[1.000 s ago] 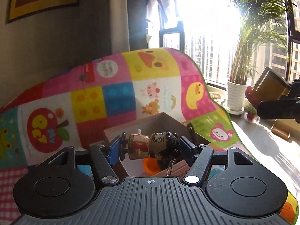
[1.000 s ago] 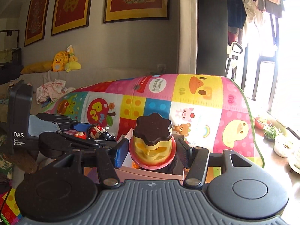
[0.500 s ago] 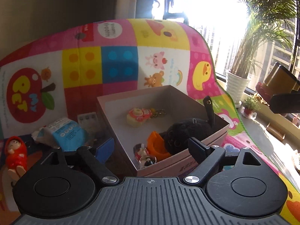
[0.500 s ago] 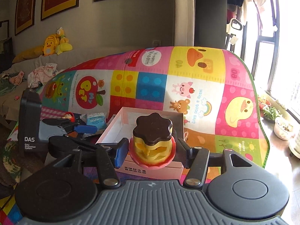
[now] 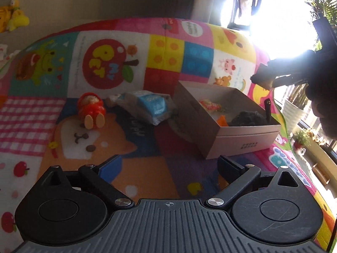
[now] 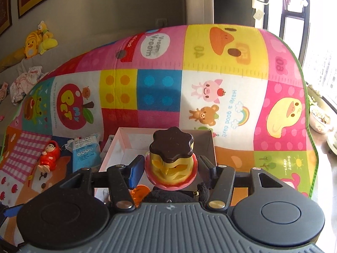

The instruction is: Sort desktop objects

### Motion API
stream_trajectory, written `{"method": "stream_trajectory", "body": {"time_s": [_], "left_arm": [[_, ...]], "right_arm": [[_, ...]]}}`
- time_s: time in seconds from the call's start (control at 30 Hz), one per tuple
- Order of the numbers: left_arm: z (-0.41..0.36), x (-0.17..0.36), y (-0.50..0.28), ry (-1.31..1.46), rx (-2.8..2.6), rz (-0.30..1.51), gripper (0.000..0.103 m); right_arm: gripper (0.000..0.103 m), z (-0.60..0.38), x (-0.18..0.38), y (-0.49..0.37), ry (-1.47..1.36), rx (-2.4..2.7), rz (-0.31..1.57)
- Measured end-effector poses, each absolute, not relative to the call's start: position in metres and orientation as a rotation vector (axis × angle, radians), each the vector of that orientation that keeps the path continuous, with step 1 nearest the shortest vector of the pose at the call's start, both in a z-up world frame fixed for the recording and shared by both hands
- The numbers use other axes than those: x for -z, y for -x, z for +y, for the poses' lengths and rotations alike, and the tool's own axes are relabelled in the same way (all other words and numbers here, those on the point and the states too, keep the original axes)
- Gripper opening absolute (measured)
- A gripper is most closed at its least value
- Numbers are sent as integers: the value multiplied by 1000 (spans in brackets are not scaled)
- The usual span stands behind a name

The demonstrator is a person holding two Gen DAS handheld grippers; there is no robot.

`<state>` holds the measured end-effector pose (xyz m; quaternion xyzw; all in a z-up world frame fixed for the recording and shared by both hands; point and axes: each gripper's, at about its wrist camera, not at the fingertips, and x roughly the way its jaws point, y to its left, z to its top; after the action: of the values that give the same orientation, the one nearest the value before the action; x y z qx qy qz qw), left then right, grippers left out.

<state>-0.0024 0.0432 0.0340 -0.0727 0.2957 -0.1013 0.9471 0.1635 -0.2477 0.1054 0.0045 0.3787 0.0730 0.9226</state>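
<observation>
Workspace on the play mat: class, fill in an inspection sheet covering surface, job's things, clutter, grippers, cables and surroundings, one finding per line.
Surface: colourful play mat with cartoon squares, draped up at the back.
Job's things: open box holding a black plush, an orange piece and a small pink-yellow toy; red figure and blue packet lie on the mat left of the box; pudding toy is held over the box.
Clutter: nothing seen.
Grippers: left gripper open and empty over the mat; right gripper shut on the pudding toy.
Cables: nothing seen.
Surroundings: yellow plush toys on a sofa, framed pictures, bright window, potted plants.
</observation>
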Motion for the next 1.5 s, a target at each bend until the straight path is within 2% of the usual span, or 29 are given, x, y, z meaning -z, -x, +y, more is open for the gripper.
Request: {"method": "stream_trajectory", "body": {"time_s": [0.33,0.4,0.53,0.63,0.77,0.83,0.9,0.97,1.0,1.1,1.17,1.3,1.37,1.43,1.5], "left_arm": [[85,-16,4,241,116,618,100],[89,-12,3,258,110,620,100],[93,-9,3,273,107,611,101],[94,-5,2,288,105,612,101],[94,-4,3,285,96,613,102],[94,-3,3,286,91,610,102],[95,-1,2,295,98,612,102],[95,2,2,300,108,620,102],[95,4,2,304,113,626,102],[97,5,2,323,133,620,102],[99,7,2,343,140,625,102],[102,7,2,365,147,618,102],[101,7,2,364,155,614,102],[100,6,4,356,161,608,102],[98,5,5,344,168,598,103]], "right_arm": [[56,-234,-46,-222,79,-21,957],[61,-236,-44,-221,87,-11,974],[78,-234,-63,-211,63,-21,946],[80,-216,-82,-201,52,-73,916],[92,-164,-98,-191,97,-206,878],[93,-133,-101,-193,124,-270,869],[92,-105,-100,-200,147,-304,861],[82,-78,-91,-212,185,-330,872],[80,-66,-85,-221,205,-326,883],[81,-40,-62,-241,254,-333,932],[86,-28,-48,-253,279,-324,953],[85,-18,-26,-264,265,-343,999],[66,-18,-22,-260,243,-383,1050],[53,-21,-24,-246,232,-427,1096],[53,-24,-30,-223,227,-494,1137]]}}
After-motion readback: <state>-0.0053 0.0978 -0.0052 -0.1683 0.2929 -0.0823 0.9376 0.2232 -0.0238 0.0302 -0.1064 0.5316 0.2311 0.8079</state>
